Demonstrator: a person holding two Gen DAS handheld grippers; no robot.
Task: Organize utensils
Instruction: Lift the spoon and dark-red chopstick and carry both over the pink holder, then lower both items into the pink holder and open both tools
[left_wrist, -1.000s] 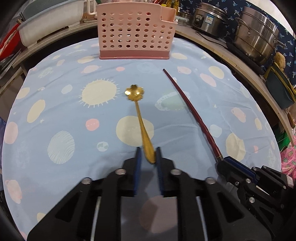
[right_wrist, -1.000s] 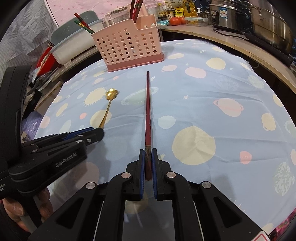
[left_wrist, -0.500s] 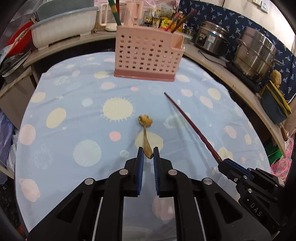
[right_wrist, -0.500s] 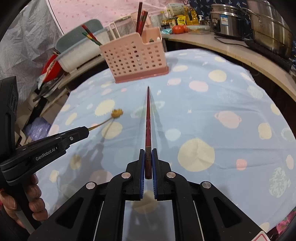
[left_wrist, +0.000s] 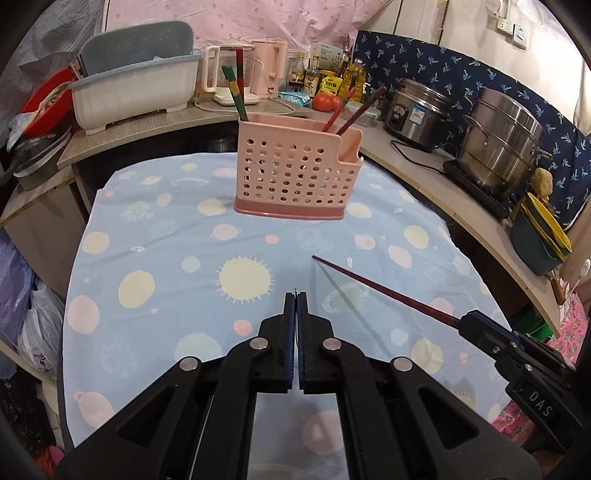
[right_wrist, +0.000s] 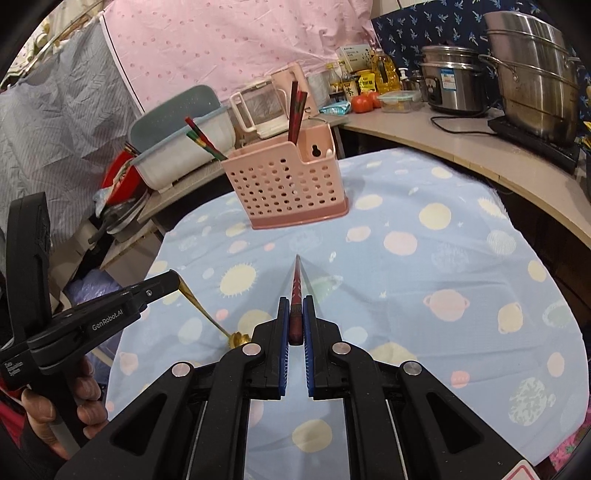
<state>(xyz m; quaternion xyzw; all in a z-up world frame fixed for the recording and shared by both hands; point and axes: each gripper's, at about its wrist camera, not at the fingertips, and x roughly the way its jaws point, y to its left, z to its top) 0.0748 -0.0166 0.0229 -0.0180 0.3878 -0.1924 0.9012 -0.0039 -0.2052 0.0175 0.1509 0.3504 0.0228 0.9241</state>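
My left gripper has its jaws closing tight on the handle of a gold flower-bowled spoon. In the right wrist view the spoon hangs slanting down from that gripper, bowl lowest, above the cloth. The left wrist view shows only a sliver of the handle between the pads. My right gripper is shut on the thick end of a dark red chopstick, held in the air and pointing ahead. From the left wrist view, the chopstick sticks out leftward from the right gripper. A pink perforated utensil holder with chopsticks in it stands at the table's far side.
The round table wears a blue planet-print cloth. Behind it a curved counter carries steel pots, a rice cooker, a kettle, bottles and a grey dish basin. A person's hand grips the left tool's handle.
Both grippers rose, lifting the spoon and the chopstick off the cloth. The spoon swung down out of the left wrist view, and the left jaws drew closer together.
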